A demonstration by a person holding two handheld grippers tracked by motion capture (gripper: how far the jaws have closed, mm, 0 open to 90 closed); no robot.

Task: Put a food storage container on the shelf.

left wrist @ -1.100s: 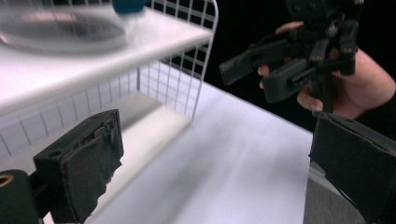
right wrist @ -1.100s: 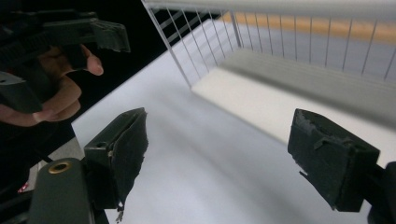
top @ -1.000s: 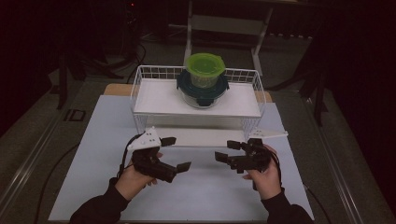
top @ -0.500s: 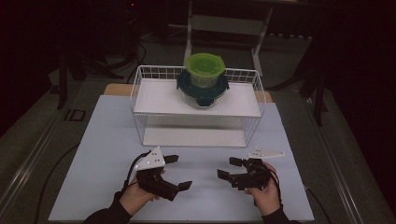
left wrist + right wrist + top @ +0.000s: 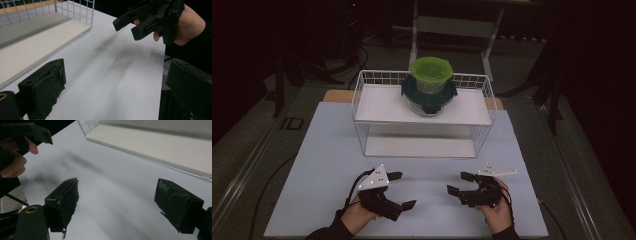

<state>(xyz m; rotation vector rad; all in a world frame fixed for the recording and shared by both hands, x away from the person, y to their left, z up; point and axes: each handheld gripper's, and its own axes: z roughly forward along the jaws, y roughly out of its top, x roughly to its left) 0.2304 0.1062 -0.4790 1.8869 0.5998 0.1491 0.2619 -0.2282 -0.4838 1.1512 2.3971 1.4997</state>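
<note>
Near the table's front edge, left tool (image 5: pixel 403 190) and right tool (image 5: pixel 460 182) gape empty, jaws pointing toward each other.

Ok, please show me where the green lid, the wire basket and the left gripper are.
green lid (image 5: pixel 432 69), high view, middle of its top
wire basket (image 5: pixel 359 89), high view, left rim wire
left gripper (image 5: pixel 402 190), high view, midway between its open jaw tips
</note>
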